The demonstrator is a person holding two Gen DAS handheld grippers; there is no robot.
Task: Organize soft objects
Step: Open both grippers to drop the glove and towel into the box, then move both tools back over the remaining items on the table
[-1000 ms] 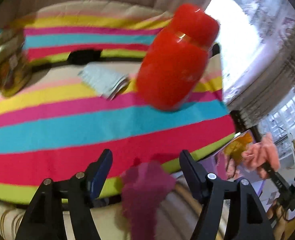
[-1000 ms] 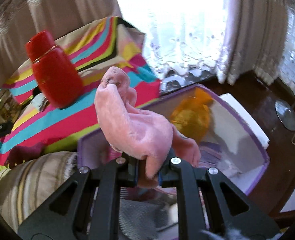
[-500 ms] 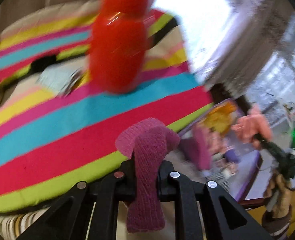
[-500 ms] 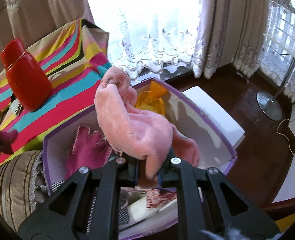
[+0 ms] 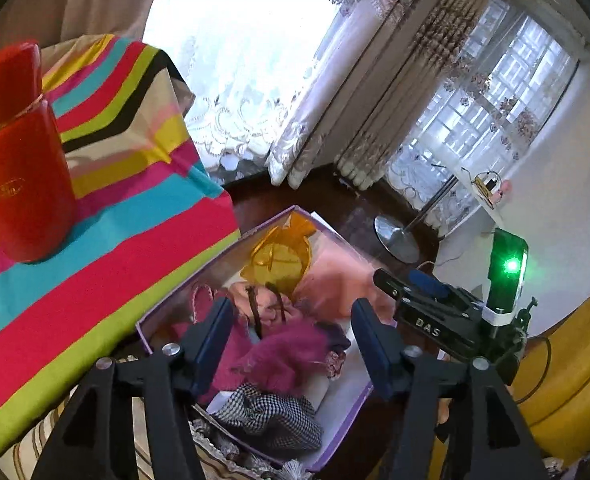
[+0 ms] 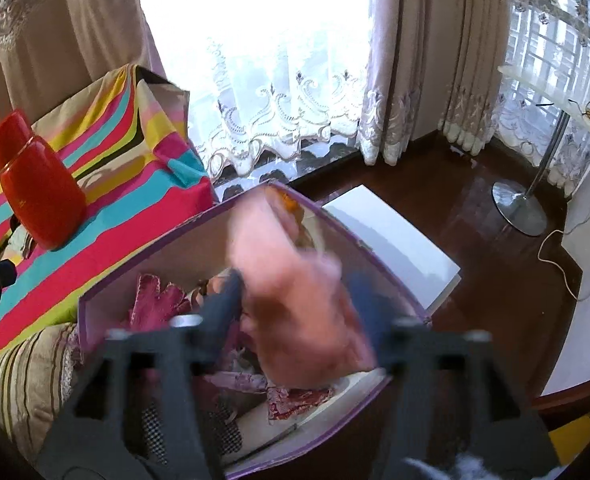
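Magenta knit cloth [image 5: 291, 348] and pink plush [image 6: 295, 300] are dropping from wide jaws; both grippers should be clearing the purple box [image 6: 95, 300] straight upward.

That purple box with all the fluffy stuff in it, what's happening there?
A person with a claw in each hand is sorting soft things into the purple box. The left claw hangs open over the box, with a magenta knit piece lying inside below it. The right claw is open too, and a blurred pink plush sits between its fingers above the box.
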